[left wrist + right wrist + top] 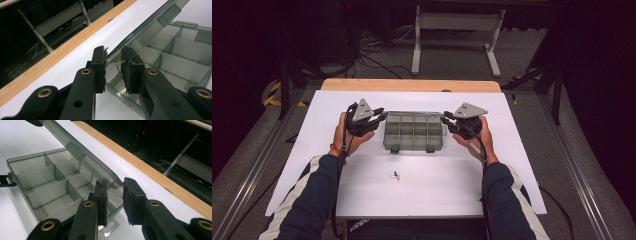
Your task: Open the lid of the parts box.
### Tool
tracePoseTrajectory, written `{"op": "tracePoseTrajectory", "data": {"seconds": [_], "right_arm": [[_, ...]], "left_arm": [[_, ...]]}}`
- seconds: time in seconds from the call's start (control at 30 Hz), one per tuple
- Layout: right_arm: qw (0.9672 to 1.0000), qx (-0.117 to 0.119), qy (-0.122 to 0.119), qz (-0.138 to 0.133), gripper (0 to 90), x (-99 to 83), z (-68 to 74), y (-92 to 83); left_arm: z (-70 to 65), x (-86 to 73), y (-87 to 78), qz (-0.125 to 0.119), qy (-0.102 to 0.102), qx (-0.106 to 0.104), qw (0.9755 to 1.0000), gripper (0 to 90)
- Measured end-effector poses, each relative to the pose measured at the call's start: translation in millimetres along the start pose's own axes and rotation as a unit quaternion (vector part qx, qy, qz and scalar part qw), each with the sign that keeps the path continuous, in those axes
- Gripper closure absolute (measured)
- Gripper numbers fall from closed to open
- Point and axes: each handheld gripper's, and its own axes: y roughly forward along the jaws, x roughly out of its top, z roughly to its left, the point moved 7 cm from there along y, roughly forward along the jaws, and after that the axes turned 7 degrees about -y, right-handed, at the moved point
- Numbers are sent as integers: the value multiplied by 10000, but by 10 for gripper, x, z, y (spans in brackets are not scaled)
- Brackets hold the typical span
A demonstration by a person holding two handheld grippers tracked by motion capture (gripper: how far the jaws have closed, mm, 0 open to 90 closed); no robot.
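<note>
A clear grey compartment box (413, 132) sits in the middle of the white mat, its compartments empty. Its lid (412, 113) is raised along the far side. My left gripper (381, 117) is at the box's left end and my right gripper (446, 118) at its right end. In the left gripper view the lid (150, 27) slants up and away, and its corner runs between the jaws of the left gripper (113, 56). In the right gripper view the other corner of the lid (75, 147) sits between the jaws of the right gripper (113, 186), above the box (45, 187).
A small blue and yellow piece (396, 175) lies on the white mat (362, 190) nearer the person. Two latches (395, 149) stick out of the box's front. The wooden table edge (412, 85) runs behind the mat, with a frame and cables on the floor beyond.
</note>
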Motion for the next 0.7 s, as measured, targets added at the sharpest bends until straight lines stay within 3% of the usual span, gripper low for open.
{"op": "tracePoseTrajectory", "data": {"seconds": [0.07,0.23,0.7], "right_arm": [[10000,13,11,-29,741,8,0,-16],[9998,45,54,-161,755,37,-14,-70],[9987,-291,321,-262,783,157,-159,-65]], "left_arm": [[-21,2,-16,12,-11,-73,10000,736],[-45,41,-44,14,93,5,10000,742],[42,175,-40,-135,32,88,9999,751]]}}
